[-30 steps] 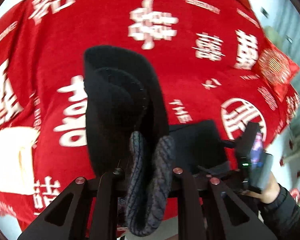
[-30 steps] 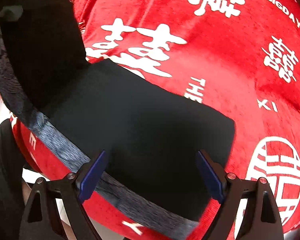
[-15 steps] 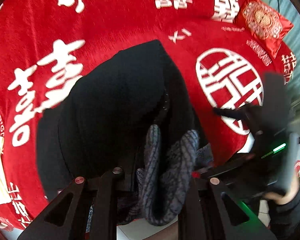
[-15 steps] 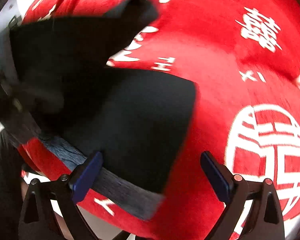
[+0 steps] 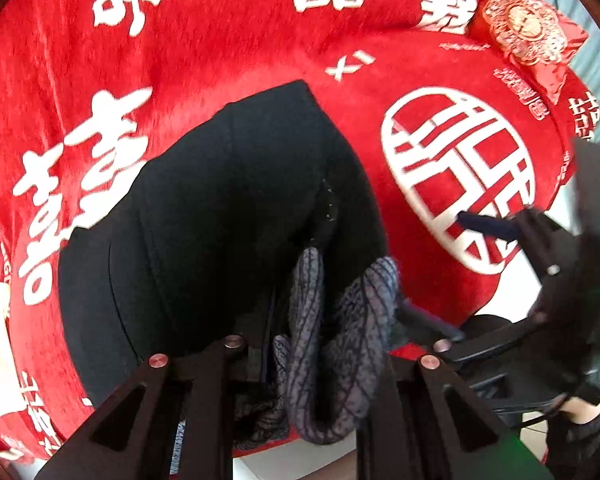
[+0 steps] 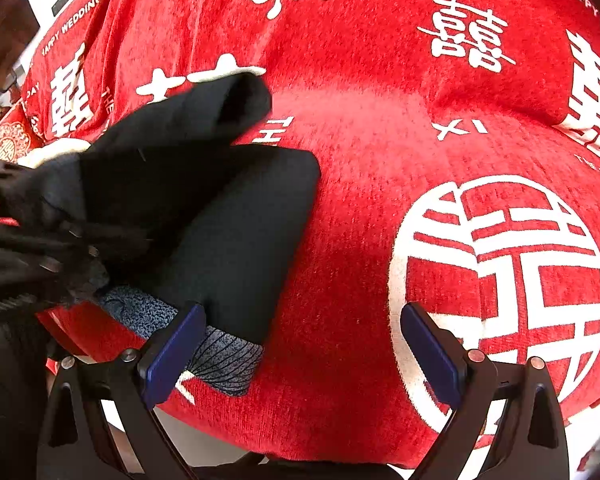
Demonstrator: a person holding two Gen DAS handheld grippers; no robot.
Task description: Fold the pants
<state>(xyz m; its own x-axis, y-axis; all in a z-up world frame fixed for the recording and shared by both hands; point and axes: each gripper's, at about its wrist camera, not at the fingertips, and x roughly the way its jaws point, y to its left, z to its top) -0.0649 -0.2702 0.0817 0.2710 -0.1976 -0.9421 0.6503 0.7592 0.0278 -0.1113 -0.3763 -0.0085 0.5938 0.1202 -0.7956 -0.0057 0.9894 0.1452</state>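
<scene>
Black pants (image 5: 228, 216) pinched in left gripper (image 5: 320, 340); right gripper (image 6: 300, 344) wide, empty.

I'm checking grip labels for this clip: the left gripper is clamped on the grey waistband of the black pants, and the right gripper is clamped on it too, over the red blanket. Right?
Not quite. The left gripper is shut on the grey waistband of the black pants, but the right gripper stands open and holds nothing, as the right wrist view shows; the red blanket lies between its pads.
</scene>
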